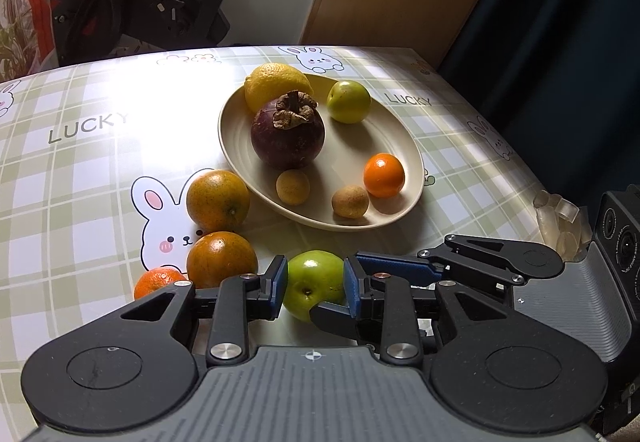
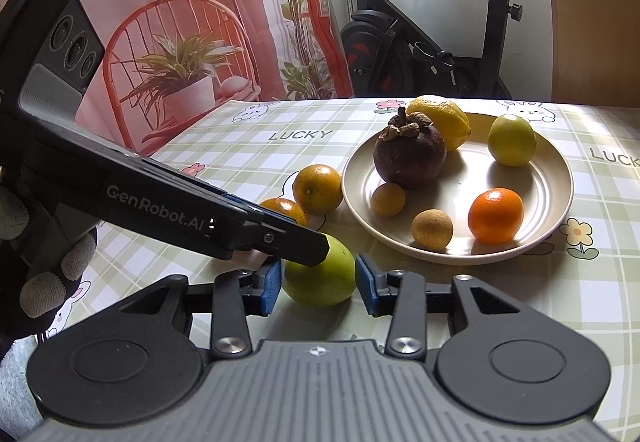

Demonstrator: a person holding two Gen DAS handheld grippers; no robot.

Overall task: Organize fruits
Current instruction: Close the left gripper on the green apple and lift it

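A green apple (image 1: 314, 284) lies on the table in front of the beige plate (image 1: 352, 158). My left gripper (image 1: 316, 282) has its blue pads on both sides of the apple, seemingly touching it. My right gripper (image 2: 320, 280) also straddles the apple (image 2: 320, 278); its left pad is close, its right pad stands apart. The plate (image 2: 548, 178) holds a mangosteen (image 1: 287, 136), a lemon (image 1: 276, 82), a green fruit (image 1: 349, 101), a small orange (image 1: 383, 170) and two longans (image 1: 293, 187). Three oranges (image 1: 218, 201) lie left of the plate.
The table has a green plaid cloth (image 1: 80, 162) with rabbits; its right edge (image 1: 532, 178) is near the plate. Clear plastic pieces (image 1: 560, 218) lie at that edge. An exercise bike (image 2: 432, 42) stands behind the table.
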